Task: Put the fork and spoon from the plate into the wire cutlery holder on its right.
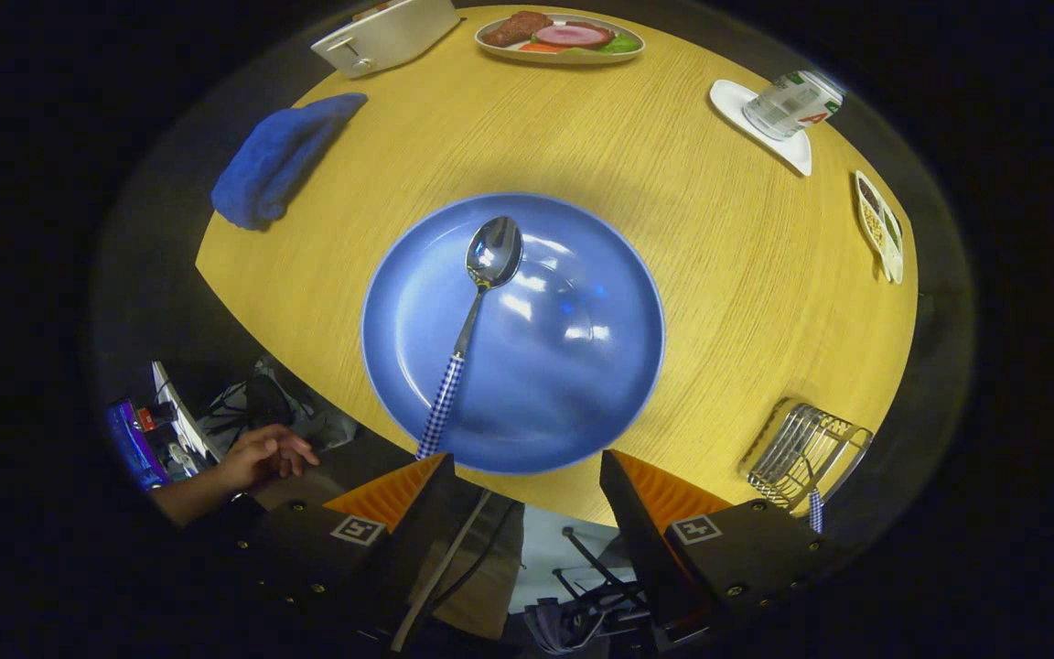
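Yellow wood made up our bench (582, 146), and the blue plate (582, 403) sat in the middle of it. We used the plate as our marker for where things were.

On the plate lay the spoon (472, 320). Its shiny bowl was near the far side of the plate, and its blue checked handle came back over the near rim, a bit to the left. So the spoon's long line ran almost straight away from us, leaning a little to the right as it went.

We held our tongs (527, 467) wide apart with nothing between them. They were at the near rim of the plate. The handle end of the spoon was just ahead of the left finger, nearly touching it, not in the middle of the gap. We thought we would have to slide left a bit and go down to get the handle between both fingers.

Right of the plate stood the wire cutlery holder (806, 453). A blue checked handle (815, 510) poked out of it, so we guessed the fork was already inside. The spoon was the one left to move.
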`<act>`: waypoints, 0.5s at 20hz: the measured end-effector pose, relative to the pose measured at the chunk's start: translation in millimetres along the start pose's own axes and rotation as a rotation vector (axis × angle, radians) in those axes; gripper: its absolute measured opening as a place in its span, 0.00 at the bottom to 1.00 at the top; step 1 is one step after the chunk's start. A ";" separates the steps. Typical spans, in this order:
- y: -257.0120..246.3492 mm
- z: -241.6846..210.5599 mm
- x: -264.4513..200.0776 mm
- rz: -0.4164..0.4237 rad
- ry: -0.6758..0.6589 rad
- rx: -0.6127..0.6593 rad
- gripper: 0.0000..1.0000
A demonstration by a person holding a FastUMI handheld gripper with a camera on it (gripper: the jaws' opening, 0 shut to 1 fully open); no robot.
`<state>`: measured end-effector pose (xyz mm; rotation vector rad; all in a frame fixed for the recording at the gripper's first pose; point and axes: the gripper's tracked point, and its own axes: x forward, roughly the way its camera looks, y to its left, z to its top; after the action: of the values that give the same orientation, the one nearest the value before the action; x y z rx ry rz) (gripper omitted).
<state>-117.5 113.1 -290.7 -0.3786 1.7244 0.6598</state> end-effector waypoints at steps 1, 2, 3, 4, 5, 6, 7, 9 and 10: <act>2.2 1.1 4.1 0.001 0.002 0.003 0.97; 5.1 -1.2 10.2 0.003 0.009 0.008 0.97; 7.2 -2.2 15.1 0.007 0.019 0.015 0.98; 11.4 -1.6 19.9 0.022 0.021 0.031 0.97; 16.1 2.6 21.9 0.038 0.011 0.058 0.97; 22.3 6.8 24.7 0.055 0.004 0.084 0.92; 27.4 11.4 26.8 0.069 -0.004 0.101 0.92; 34.5 19.4 27.5 0.084 -0.012 0.118 0.85; 35.9 20.0 33.8 0.078 -0.016 0.121 0.78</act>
<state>-131.1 156.7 -318.0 -0.2227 1.7615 0.6093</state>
